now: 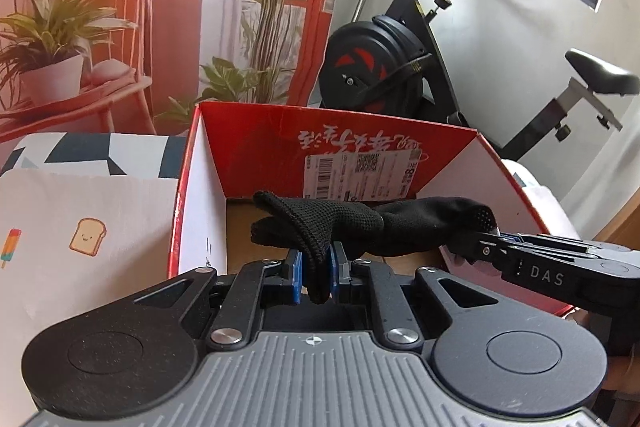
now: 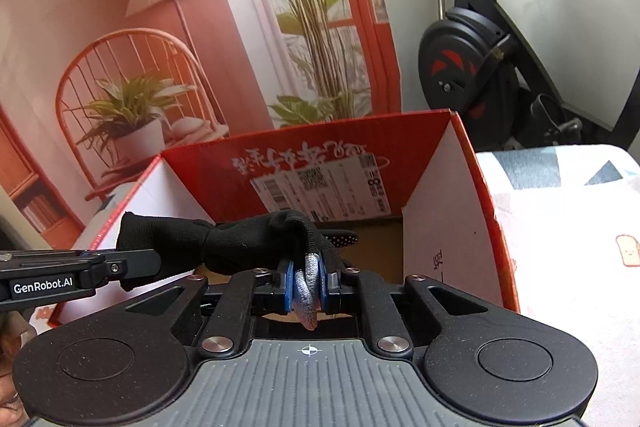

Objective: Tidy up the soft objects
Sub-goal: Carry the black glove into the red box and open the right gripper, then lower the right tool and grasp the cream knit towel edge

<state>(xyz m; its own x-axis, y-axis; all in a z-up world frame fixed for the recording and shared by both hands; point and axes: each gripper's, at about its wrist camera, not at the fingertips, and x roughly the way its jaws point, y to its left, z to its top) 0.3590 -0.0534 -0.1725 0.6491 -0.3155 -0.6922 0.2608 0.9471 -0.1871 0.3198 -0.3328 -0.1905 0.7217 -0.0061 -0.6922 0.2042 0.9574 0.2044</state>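
A black knit glove [image 1: 352,223] hangs stretched between my two grippers, above the open red cardboard box [image 1: 360,143]. My left gripper [image 1: 317,269] is shut on the glove's cuff end. My right gripper [image 1: 476,241] comes in from the right and is shut on the other end. In the right wrist view the right gripper [image 2: 307,285] pinches the glove [image 2: 248,239] at its grey-edged hem, and the left gripper [image 2: 132,263] holds the far end at left. The box [image 2: 440,187] lies below and ahead.
The box sits on a bed with a white patterned sheet [image 1: 80,227]. A black exercise bike [image 1: 400,67] stands behind the box at right. A printed backdrop with a chair and plants [image 1: 120,27] hangs behind.
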